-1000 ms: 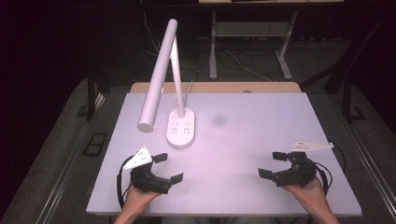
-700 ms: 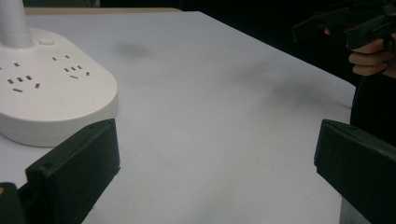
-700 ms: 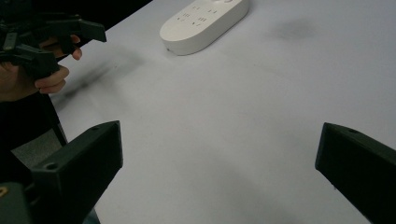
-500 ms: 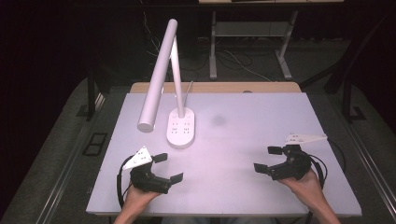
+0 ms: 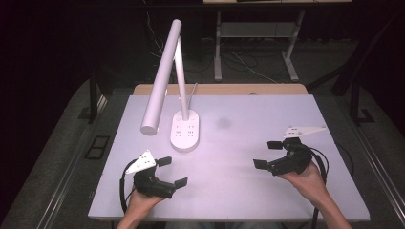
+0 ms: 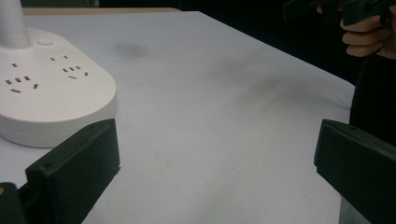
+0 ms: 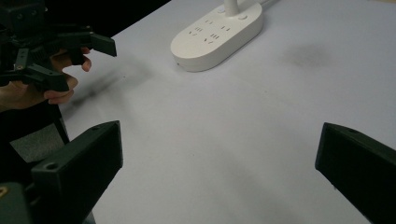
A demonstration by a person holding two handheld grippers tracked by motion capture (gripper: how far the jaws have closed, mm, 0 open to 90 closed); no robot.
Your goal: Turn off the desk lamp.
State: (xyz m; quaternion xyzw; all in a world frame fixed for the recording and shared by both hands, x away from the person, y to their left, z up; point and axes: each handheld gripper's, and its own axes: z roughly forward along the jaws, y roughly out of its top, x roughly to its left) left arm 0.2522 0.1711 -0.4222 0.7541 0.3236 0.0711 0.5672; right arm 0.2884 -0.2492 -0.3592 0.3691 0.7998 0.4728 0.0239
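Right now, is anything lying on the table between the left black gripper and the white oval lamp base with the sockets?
No. In the high view, only bare white tabletop separates the left gripper from the lamp base.

White table [image 5: 267, 191] carries 1 white lamp base [image 5: 185, 130].

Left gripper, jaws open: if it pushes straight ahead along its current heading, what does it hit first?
Probably nothing. In its own view the left gripper looks over bare table; the lamp base sits off to the left of its line, and the right gripper is far off at the upper right. Depth is uncertain.
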